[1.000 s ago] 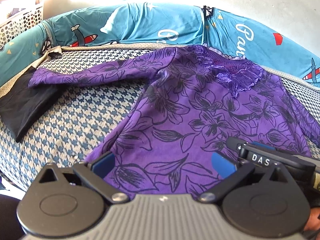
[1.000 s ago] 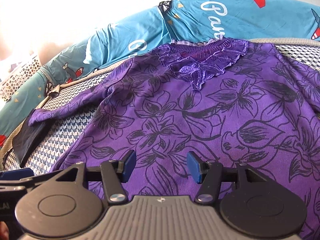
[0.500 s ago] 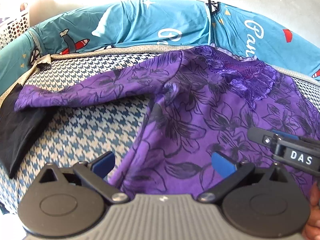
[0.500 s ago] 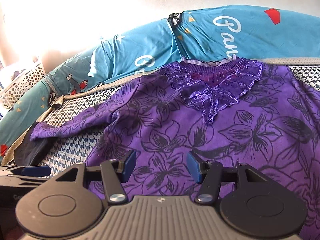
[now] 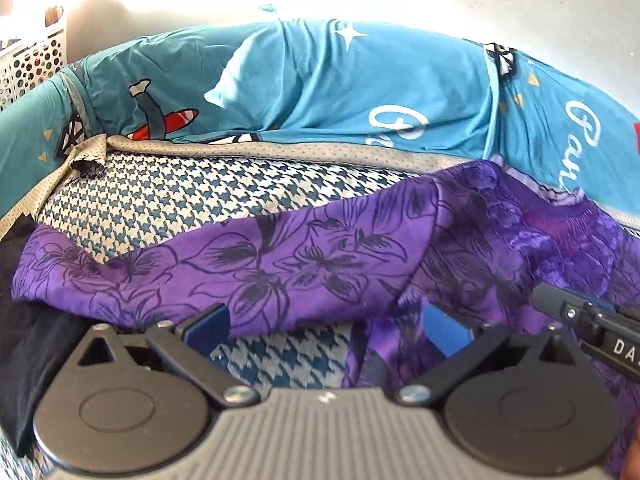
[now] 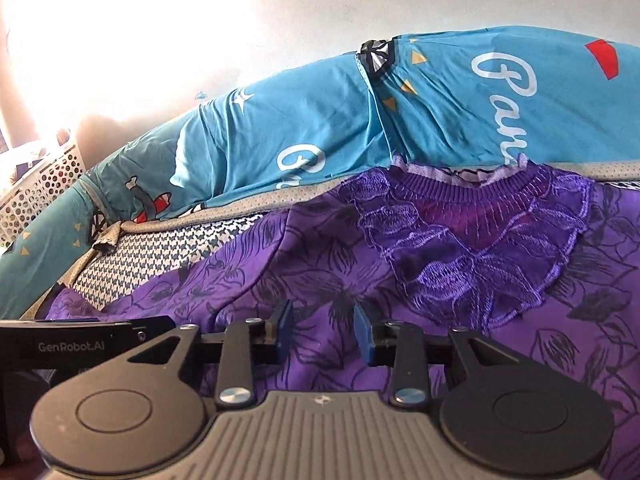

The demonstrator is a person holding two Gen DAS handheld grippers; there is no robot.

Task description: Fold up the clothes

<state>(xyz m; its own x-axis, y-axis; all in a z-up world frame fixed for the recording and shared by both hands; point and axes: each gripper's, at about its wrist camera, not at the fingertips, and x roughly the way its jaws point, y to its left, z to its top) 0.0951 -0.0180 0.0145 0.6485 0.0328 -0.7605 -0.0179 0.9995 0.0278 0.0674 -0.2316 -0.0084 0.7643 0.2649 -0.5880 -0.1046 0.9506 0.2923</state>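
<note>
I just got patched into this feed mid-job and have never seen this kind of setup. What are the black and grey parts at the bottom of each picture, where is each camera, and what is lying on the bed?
There is no robot arm: a person holds a two-finger gripper in each hand, with a fisheye camera on each looking forward along its fingers. The black discs and grey ribbed plate are the gripper's own body.

In the left wrist view, the left gripper is open and holds nothing, low over the sleeve of a purple flowered top. The right wrist view shows the right gripper, also open and empty, over the top's chest below its lace collar.

The top lies spread on a houndstooth bed cover. Behind are blue pillows, at far left a dark garment and a white basket.
</note>
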